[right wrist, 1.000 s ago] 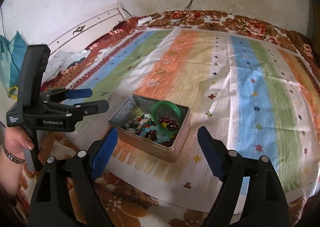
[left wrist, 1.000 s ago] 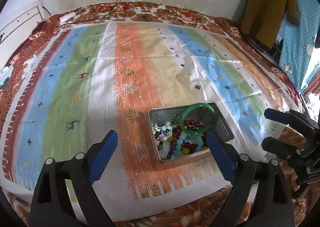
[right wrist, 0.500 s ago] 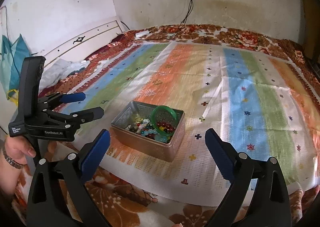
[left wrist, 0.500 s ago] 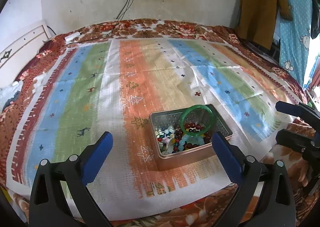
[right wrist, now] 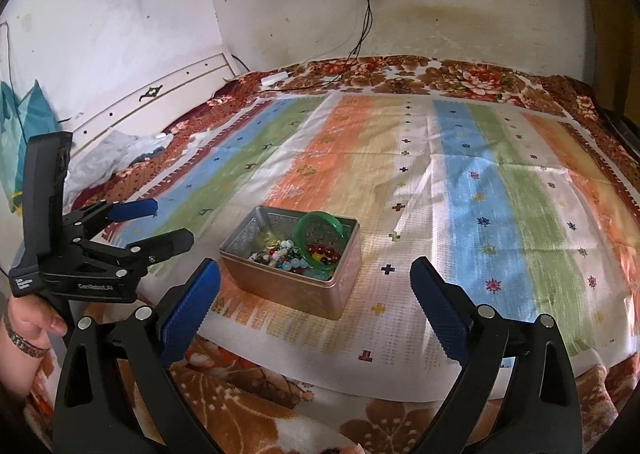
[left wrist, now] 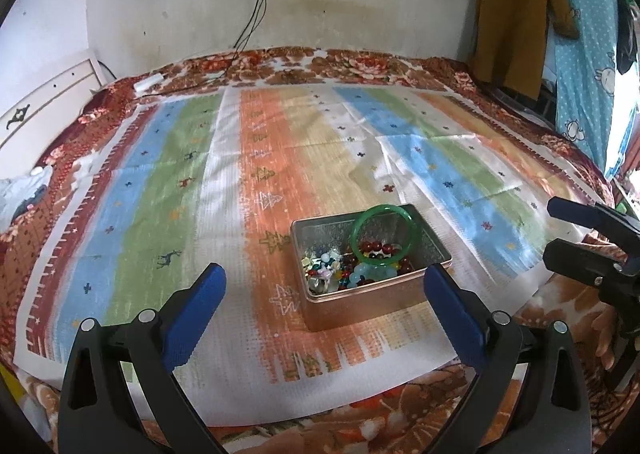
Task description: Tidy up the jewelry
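I see both grippers built alike: matte black plastic frames with triangular cutouts, round silver screws at the pivots, ribbed blue pads (right wrist: 188, 310) on the fingers. My left gripper (right wrist: 154, 226) carries white "GenRobot.AI" lettering and a small label. The left hand (right wrist: 24, 328) shows bare skin and a metal bracelet (right wrist: 22, 342).

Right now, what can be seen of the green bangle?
The green bangle is a smooth, glossy, translucent ring, glass or jade by its look. It stands tilted in the open metal tin, leaning on the far wall, its lower edge resting on the mixed beads. Neither claw touches it.
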